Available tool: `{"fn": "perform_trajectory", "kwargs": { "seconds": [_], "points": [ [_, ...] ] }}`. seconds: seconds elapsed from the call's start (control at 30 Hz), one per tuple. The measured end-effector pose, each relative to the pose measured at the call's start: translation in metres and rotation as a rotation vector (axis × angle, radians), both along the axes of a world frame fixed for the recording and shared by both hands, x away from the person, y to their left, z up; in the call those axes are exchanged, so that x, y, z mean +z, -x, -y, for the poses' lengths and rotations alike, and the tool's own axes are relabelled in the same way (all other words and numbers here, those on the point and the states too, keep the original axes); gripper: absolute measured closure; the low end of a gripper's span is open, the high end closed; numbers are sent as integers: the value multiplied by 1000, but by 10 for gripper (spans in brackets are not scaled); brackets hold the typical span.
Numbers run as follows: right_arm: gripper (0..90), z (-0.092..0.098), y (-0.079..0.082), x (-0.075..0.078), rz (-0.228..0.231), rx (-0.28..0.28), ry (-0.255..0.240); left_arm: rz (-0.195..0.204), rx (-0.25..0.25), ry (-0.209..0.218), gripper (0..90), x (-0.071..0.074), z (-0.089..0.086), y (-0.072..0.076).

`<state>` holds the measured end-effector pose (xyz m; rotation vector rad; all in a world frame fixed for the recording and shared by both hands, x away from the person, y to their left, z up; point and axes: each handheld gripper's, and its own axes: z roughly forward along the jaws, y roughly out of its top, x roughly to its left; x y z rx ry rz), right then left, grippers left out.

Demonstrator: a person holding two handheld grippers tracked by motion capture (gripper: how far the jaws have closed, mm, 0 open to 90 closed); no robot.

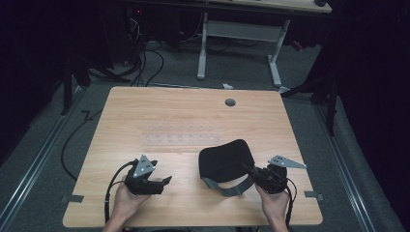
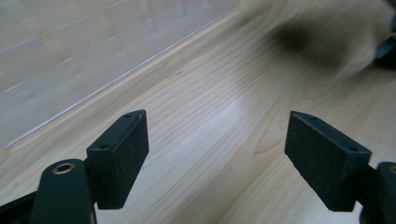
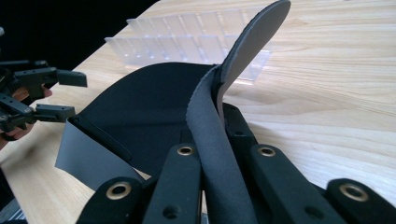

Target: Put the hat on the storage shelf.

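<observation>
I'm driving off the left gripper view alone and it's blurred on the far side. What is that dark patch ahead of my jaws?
Observer: A black sleep mask lying on the table.
Operator: Is anything holding it?
Observer: Yes, the right gripper is shut on its grey strap.
Operator: And my left gripper?
Observer: The left gripper is open, with nothing between its jaws, apart from the mask.
Operator: What's the pale sheet on my left?
Observer: A clear plastic tray beyond the mask.
</observation>
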<state>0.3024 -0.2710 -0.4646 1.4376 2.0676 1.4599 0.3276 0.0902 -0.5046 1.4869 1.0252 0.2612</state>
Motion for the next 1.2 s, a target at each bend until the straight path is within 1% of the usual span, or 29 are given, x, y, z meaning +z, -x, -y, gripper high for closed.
{"fn": "perform_trajectory", "kwargs": {
  "seconds": [0.07,0.13,0.2,0.33,0.4,0.43,0.47,0.5,0.63,0.67,0.73,0.8,0.83,0.87,0.93,0.97,1.0,1.07,1.2],
  "points": [
    [866,-5,-1,2,-2,16,0,12,-22,1,218,4,7,3],
    [866,-11,-2,3,1,35,1,26,-48,-13,215,6,14,6],
    [865,-16,-4,3,-3,49,0,38,-63,-23,212,8,19,8],
    [865,-26,-6,4,-11,74,6,49,-83,-20,205,12,27,11],
    [865,-30,-7,5,-15,84,8,56,-89,-17,208,13,30,12],
    [866,-32,-8,6,-14,89,8,62,-94,-31,208,13,30,12],
    [866,-33,-8,6,-16,95,10,66,-93,-21,209,13,32,13],
    [865,-36,-9,6,-21,100,8,69,-97,-28,209,13,32,13],
    [865,-41,-12,6,-30,114,12,79,-105,-32,208,13,35,14],
    [865,-42,-12,6,-37,117,14,85,-103,-40,206,13,36,14],
    [865,-44,-13,6,-38,123,25,92,-110,-50,200,13,38,15],
    [865,-47,-14,6,-44,130,31,109,-115,-52,205,14,39,16],
    [865,-48,-14,6,-44,131,30,116,-120,-60,204,14,39,16],
    [864,-48,-14,6,-48,130,30,122,-120,-58,204,14,40,17],
    [864,-50,-15,6,-57,135,32,134,-128,-74,204,14,41,17],
    [864,-51,-15,6,-60,136,35,135,-128,-69,204,14,42,18],
    [864,-51,-15,6,-65,136,39,139,-131,-81,204,14,42,18],
    [864,-53,-15,7,-66,139,43,147,-133,-85,205,14,43,19],
    [864,-55,-15,8,-74,143,40,150,-136,-81,223,15,42,19]
  ]
}}
